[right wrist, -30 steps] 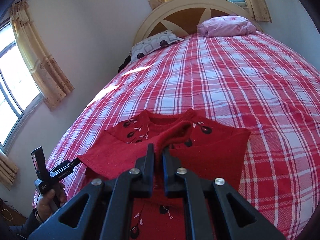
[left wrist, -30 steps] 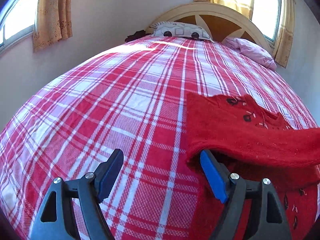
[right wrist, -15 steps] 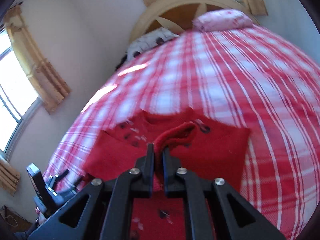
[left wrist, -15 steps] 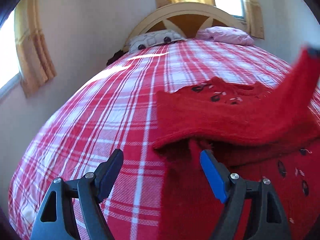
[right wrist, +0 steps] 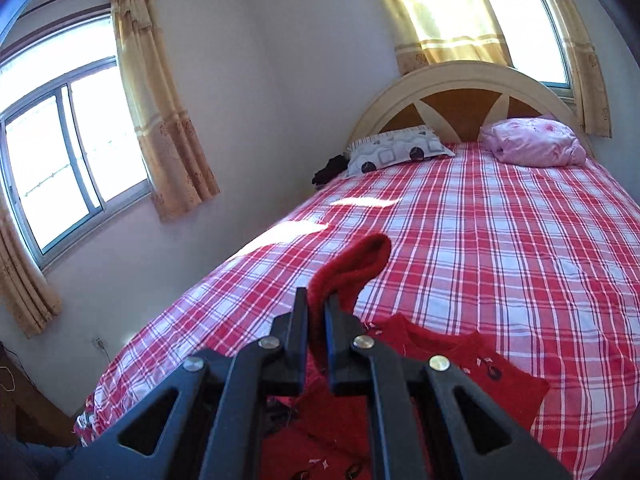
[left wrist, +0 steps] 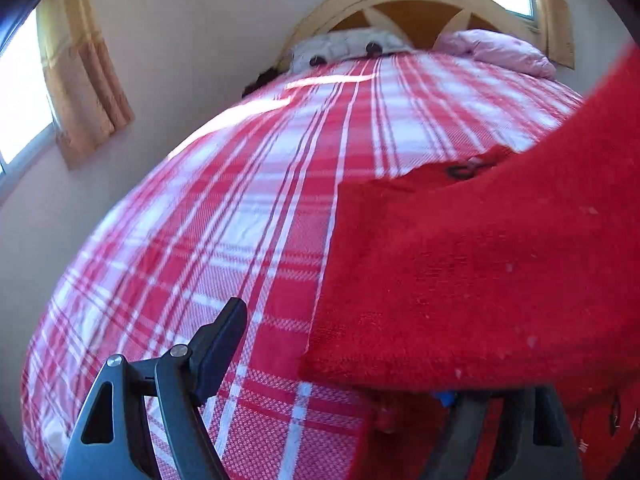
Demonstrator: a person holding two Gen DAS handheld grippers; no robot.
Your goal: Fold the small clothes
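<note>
Right tool (right wrist: 316, 316) is clamped on a cuff of the red sweater (right wrist: 472, 364), lifting it off the plaid bed (right wrist: 500, 240). Left tool (left wrist: 340, 360) gapes empty under a draped fold. Soft, light, floppy knit; I'd pinch hems or cuffs.

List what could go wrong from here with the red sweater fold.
1. The right gripper pinches only the cuff of the red knitted sweater; the fuzzy knit could slip out mid-lift.
2. The lifted sleeve drapes over one finger of the open left gripper, hiding it; closing now might catch the wrong layer.
3. Nothing pins the sweater body on the red plaid bedspread, so pulling may drag it.
</note>
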